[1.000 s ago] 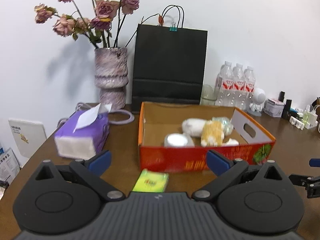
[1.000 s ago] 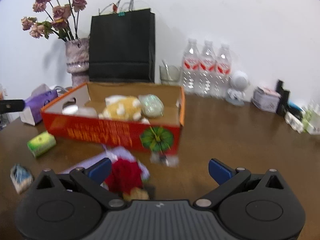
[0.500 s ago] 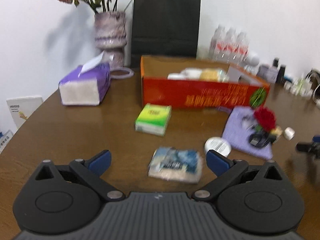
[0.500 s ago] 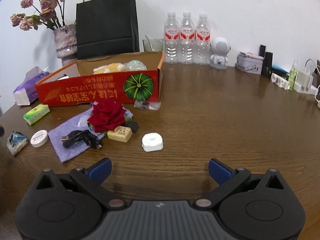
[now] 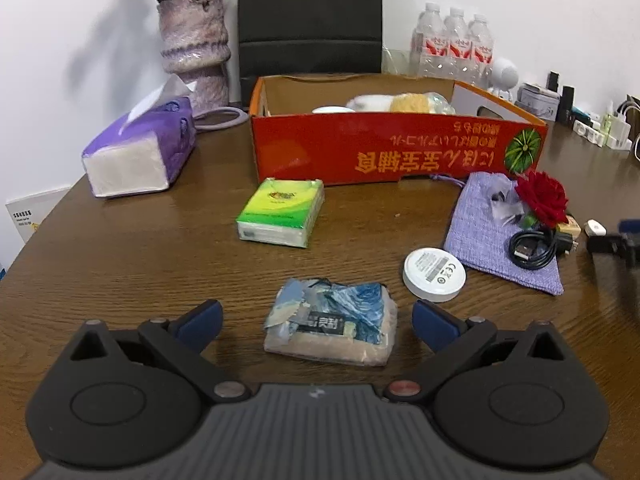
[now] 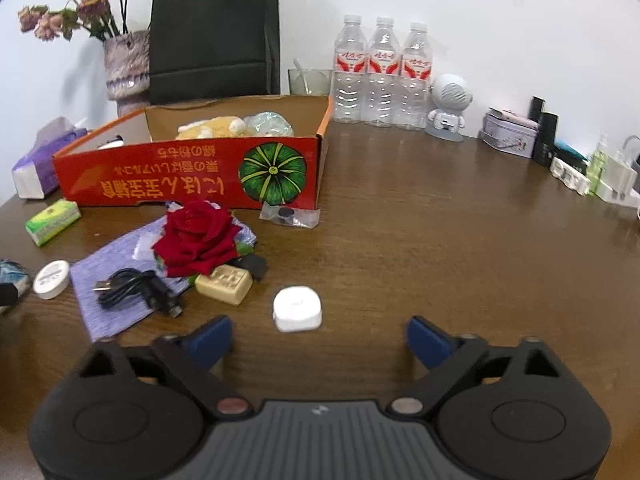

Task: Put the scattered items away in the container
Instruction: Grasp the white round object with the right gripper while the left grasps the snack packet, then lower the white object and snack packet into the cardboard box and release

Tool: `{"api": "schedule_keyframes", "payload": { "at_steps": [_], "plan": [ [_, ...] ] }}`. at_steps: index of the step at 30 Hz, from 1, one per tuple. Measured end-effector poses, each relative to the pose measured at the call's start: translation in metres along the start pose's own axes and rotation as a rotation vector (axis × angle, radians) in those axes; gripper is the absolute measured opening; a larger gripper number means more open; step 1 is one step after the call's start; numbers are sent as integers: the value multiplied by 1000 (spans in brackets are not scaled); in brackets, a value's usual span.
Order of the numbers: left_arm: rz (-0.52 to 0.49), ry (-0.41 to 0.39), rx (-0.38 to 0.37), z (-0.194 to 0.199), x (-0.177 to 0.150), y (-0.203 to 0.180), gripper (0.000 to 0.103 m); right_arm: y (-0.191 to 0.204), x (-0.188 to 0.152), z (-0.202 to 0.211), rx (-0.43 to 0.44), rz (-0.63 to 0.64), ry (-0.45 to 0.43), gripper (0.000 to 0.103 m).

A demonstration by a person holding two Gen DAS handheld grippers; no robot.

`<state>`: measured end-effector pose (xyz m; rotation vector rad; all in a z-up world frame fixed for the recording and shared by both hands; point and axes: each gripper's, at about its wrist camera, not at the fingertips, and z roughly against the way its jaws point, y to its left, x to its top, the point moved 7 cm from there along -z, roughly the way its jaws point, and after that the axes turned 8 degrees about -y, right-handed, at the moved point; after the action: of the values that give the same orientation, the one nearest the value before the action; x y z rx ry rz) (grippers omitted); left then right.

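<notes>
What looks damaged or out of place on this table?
The blue packet between the open left gripper's fingers has a torn, peeling wrapper. The red box has its printing upside down. Nothing is spilled.

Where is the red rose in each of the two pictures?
Left wrist view: the red rose is at the far right, lying on the purple pouch, just in front of the box's right corner.
Right wrist view: the red rose is left of centre, on the same pouch, beside the black cable.
Shared landmark: the green pumpkin picture on the red box, just behind the rose in both.
</notes>
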<state>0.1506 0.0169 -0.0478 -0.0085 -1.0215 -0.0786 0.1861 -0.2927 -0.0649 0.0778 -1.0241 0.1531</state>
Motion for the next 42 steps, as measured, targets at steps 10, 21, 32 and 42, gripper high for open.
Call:
{"api": "schedule_keyframes", "payload": {
  "at_steps": [10, 21, 32, 42],
  "plan": [
    [36, -68, -55, 9, 10, -3, 34, 4, 8, 10, 39, -26, -65, 25],
    [47, -125, -66, 22, 21, -5, 34, 11, 15, 21, 63, -36, -108, 25],
    [66, -229, -93, 22, 71, -15, 34, 41, 53, 24, 123, -32, -182, 25],
    [109, -301, -126, -10, 132, -30, 34, 81, 119, -4, 183, -9, -245, 25]
  ]
}}
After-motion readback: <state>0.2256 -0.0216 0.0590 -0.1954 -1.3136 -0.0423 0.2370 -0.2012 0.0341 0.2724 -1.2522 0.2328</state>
